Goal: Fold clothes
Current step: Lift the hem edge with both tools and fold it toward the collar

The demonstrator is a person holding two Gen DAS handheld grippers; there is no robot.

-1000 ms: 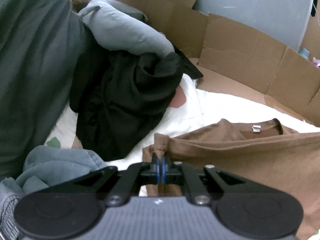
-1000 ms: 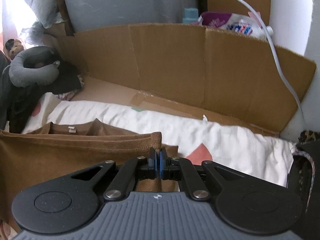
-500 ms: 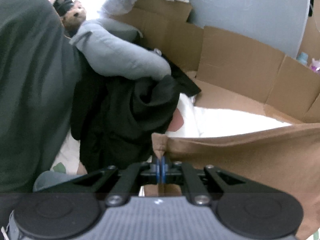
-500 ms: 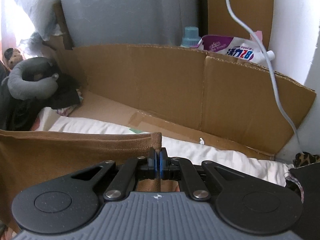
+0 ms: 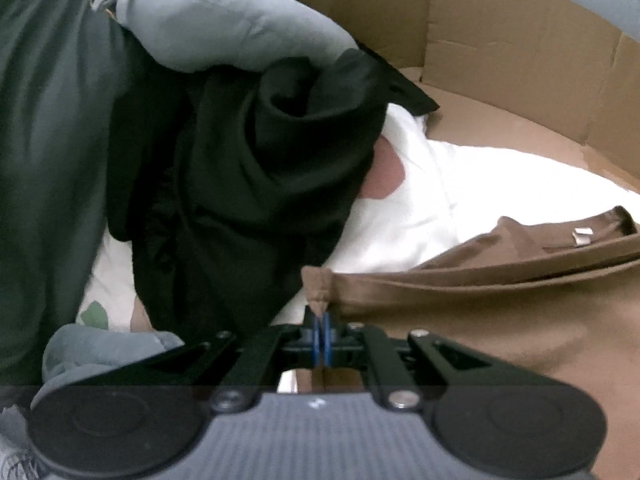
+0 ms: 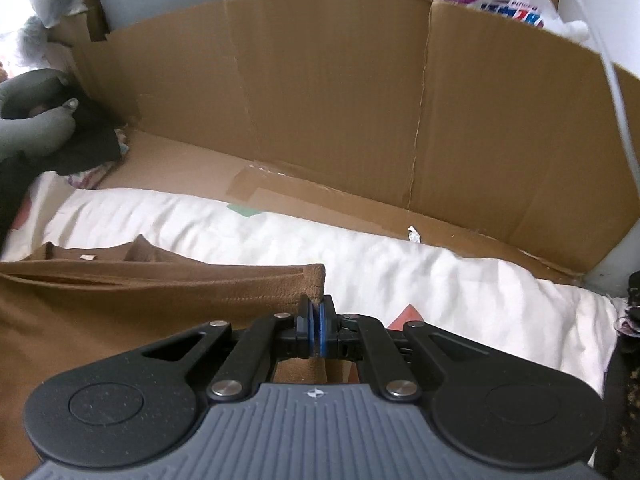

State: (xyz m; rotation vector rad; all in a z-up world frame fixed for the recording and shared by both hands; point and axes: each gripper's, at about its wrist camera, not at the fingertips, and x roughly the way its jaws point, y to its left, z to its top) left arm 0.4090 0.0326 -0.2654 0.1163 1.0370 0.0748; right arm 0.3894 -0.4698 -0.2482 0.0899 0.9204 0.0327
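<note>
A brown T-shirt (image 5: pixel 500 320) lies on a white patterned sheet (image 5: pixel 416 216), its collar and white label at the far side. My left gripper (image 5: pixel 322 320) is shut on the shirt's left corner, low over the sheet. My right gripper (image 6: pixel 318 314) is shut on the right corner of the same brown T-shirt (image 6: pixel 120 320). The held hem runs taut between the two grippers, folded over the shirt's lower layer toward the collar.
A pile of black clothes (image 5: pixel 256 184), a grey pillow (image 5: pixel 224 28) and a dark green blanket (image 5: pixel 44 152) lie to the left. A cardboard wall (image 6: pixel 360 100) rings the far side of the white sheet (image 6: pixel 440 276). A white cable (image 6: pixel 616 92) hangs at the right.
Both grippers rose with the shirt hem half a second ago, hiding the collar, and have now come back down and forward; the collar and label show again beyond the hem.
</note>
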